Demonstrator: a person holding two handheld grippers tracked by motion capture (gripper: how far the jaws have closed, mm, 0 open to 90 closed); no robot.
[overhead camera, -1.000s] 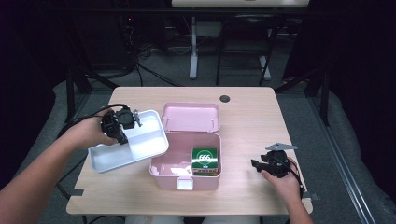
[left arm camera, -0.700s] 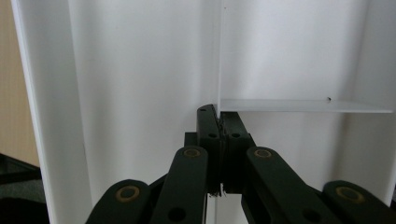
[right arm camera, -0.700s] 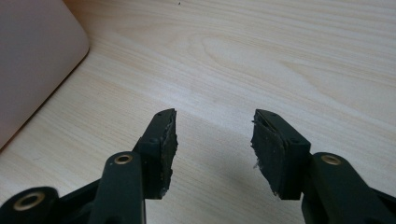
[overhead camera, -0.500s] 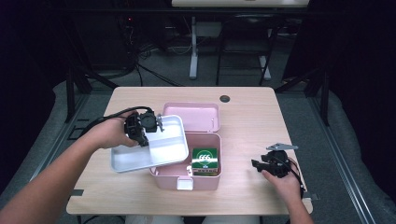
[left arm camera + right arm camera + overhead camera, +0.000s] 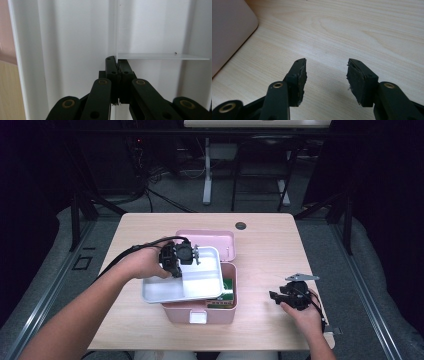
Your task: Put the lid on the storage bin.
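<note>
White tray (image 5: 186, 282), long axis across the table, divider pinched between left gripper (image 5: 179, 259) fingers.

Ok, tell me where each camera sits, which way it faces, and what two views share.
High view: above the person's side, looking forward and down on the table; both forearms come in from below.
Left gripper view: rides the left gripper, facing the white tray; its shut jaws pinch the tray's divider.
Right gripper view: rides the right gripper, facing bare tabletop; jaws apart, nothing between.
Shared: the pink box shows in the high and right gripper views.
</note>
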